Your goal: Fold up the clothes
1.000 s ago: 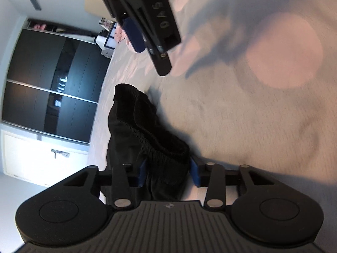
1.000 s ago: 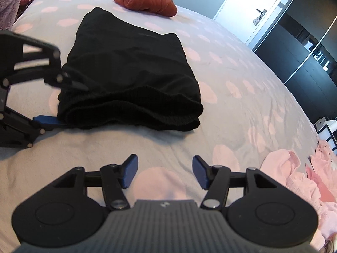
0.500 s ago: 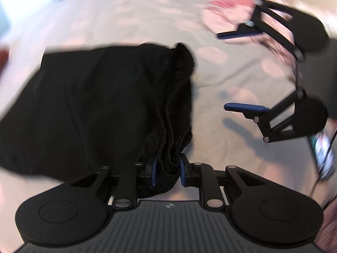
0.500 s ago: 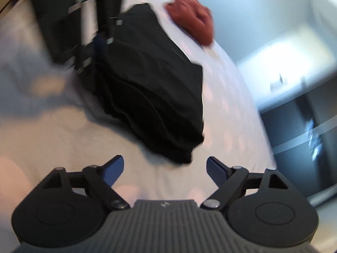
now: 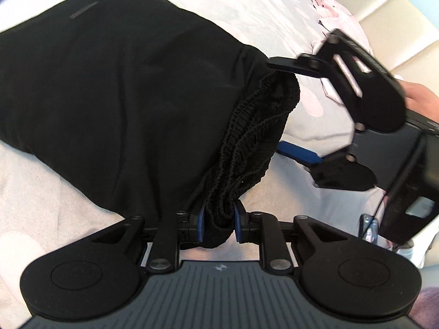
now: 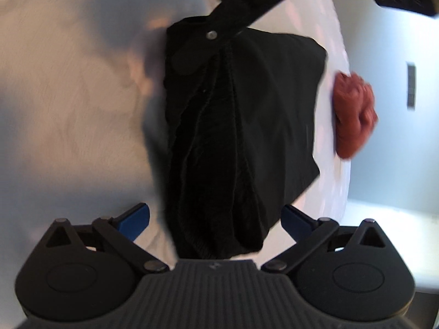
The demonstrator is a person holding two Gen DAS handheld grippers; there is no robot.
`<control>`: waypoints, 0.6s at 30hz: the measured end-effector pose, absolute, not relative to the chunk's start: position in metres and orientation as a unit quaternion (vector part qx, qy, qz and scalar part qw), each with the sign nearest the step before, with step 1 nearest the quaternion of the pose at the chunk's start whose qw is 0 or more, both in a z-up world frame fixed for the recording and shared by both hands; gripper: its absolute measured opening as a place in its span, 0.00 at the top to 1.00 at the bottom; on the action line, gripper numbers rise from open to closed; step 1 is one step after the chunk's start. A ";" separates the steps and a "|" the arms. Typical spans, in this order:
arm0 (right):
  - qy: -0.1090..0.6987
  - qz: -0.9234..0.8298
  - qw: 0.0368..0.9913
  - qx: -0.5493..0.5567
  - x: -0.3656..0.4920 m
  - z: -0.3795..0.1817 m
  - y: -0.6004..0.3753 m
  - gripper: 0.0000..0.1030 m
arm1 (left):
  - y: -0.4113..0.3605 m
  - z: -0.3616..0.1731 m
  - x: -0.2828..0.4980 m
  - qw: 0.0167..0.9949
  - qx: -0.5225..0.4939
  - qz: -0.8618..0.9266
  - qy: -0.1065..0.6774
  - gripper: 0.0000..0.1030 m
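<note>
The left gripper pinches the bunched waistband of the black shorts, which lie folded on the bed. Its view alone shows a hand and pink clothes near the headboard. The right gripper is opening wide, shorts between its pads, untouched. Only its view shows the red garment at the bed's far edge.
</note>
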State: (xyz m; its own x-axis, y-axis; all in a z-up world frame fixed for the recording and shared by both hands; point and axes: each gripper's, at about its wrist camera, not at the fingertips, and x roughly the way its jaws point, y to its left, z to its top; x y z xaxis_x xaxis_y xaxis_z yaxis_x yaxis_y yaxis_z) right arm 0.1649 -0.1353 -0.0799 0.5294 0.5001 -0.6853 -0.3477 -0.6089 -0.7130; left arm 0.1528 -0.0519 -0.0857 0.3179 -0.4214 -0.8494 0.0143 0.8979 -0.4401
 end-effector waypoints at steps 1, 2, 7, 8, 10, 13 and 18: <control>-0.047 0.484 0.434 -0.758 0.168 -0.082 -0.132 0.01 | -0.050 -0.085 0.152 0.790 -0.183 -0.140 0.568 0.83; -0.042 0.487 0.428 -0.760 0.172 -0.084 -0.129 0.01 | -0.049 -0.084 0.152 0.789 -0.186 -0.142 0.568 0.83; -0.022 0.491 0.431 -0.756 0.184 -0.080 -0.125 0.02 | -0.045 -0.085 0.148 0.785 -0.199 -0.150 0.567 0.83; -0.021 0.491 0.434 -0.755 0.186 -0.079 -0.127 0.03 | -0.044 -0.085 0.147 0.785 -0.200 -0.153 0.567 0.83; -0.018 0.496 0.432 -0.753 0.186 -0.078 -0.131 0.19 | -0.043 -0.086 0.146 0.784 -0.199 -0.158 0.566 0.83; -0.027 0.494 0.430 -0.755 0.182 -0.080 -0.139 0.39 | -0.036 -0.081 0.137 0.784 -0.201 -0.163 0.564 0.83; -0.001 0.492 0.446 -0.747 0.179 -0.076 -0.143 0.70 | -0.034 -0.077 0.132 0.786 -0.200 -0.170 0.560 0.83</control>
